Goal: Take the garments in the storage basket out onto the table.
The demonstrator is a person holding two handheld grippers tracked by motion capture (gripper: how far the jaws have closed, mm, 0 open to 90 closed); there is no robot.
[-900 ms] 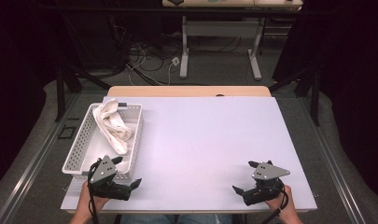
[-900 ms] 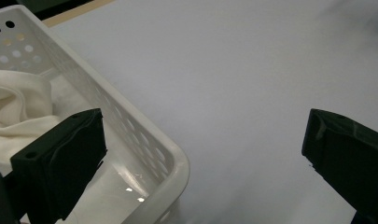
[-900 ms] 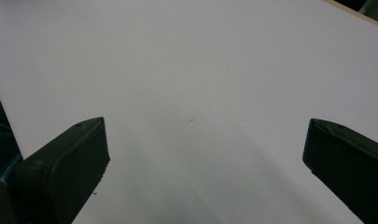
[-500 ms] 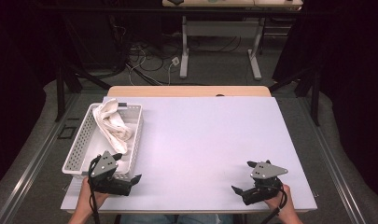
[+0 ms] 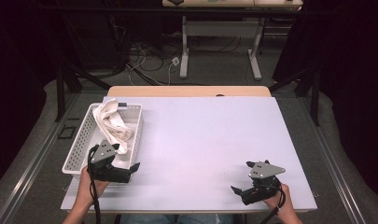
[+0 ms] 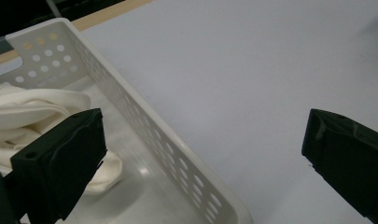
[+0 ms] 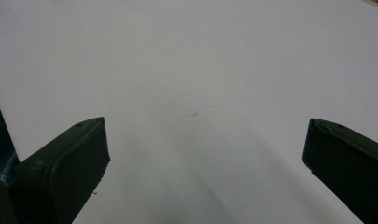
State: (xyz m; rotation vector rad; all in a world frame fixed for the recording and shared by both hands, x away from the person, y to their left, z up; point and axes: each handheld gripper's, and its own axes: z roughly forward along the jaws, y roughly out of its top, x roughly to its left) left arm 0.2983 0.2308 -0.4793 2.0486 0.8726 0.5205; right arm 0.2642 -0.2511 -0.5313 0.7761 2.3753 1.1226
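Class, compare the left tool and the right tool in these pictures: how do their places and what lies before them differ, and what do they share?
The left tool sits at the near corner of the white basket; the right tool sits apart from it, near the table's front right edge. The left tool faces the basket wall and a cloth; the right tool faces bare tabletop. Both stand open and hold nothing.
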